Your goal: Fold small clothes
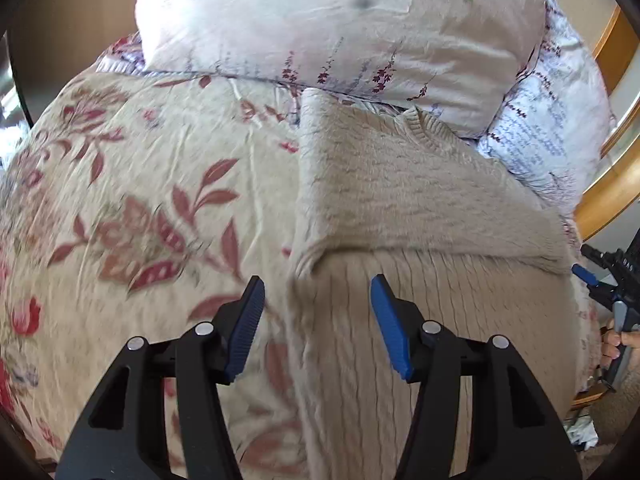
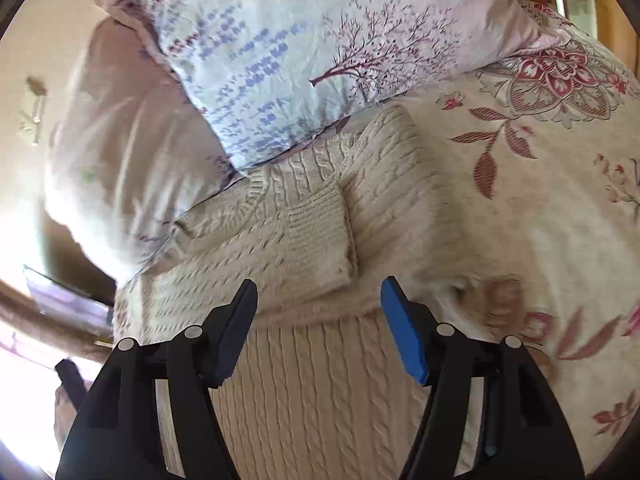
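Observation:
A cream cable-knit sweater [image 1: 404, 208] lies flat on a floral bedspread [image 1: 132, 184], its sleeves folded across the chest. In the right wrist view the sweater [image 2: 320, 380] shows a folded sleeve cuff [image 2: 320, 232] lying on its upper part. My left gripper [image 1: 318, 320] is open and empty, hovering above the sweater's left edge. My right gripper [image 2: 320, 324] is open and empty above the sweater's body, just below the folded sleeve. The right gripper also shows at the right edge of the left wrist view [image 1: 592, 276].
Two floral pillows [image 1: 340, 28] [image 2: 320, 52] rest against the sweater's collar end. A wooden bed frame [image 1: 608, 196] curves along the right. The bedspread [image 2: 552, 184] stretches to both sides of the sweater.

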Available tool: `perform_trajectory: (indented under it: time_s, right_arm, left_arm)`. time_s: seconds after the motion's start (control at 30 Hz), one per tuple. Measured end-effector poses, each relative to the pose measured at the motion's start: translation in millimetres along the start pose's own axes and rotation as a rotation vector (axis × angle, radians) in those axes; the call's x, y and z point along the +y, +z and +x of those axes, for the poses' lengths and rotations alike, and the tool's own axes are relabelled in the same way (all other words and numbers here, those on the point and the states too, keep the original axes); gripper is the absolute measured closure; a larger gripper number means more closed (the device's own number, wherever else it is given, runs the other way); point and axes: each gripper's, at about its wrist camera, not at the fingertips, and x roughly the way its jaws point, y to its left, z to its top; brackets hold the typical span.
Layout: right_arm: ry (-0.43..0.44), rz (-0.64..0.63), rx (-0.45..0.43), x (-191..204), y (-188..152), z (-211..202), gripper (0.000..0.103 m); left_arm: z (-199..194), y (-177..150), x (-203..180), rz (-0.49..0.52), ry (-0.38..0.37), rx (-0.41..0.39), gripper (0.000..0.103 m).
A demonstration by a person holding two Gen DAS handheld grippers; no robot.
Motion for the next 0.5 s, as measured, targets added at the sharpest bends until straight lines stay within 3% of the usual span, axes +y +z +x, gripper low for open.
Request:
perform_trajectory:
  time_s: [0.27,0.5]
  right_arm:
    - [0.095,0.087,0.133,-75,-39,-49,0.038]
    - [0.159,0.102,0.217,-94,-76,-59,0.047]
  left_arm:
    - [-23,-46,33,-0.134,-0.110,0.048,0.054]
    - [-23,-75,25,-0.164,-0.205,0.081,0.059]
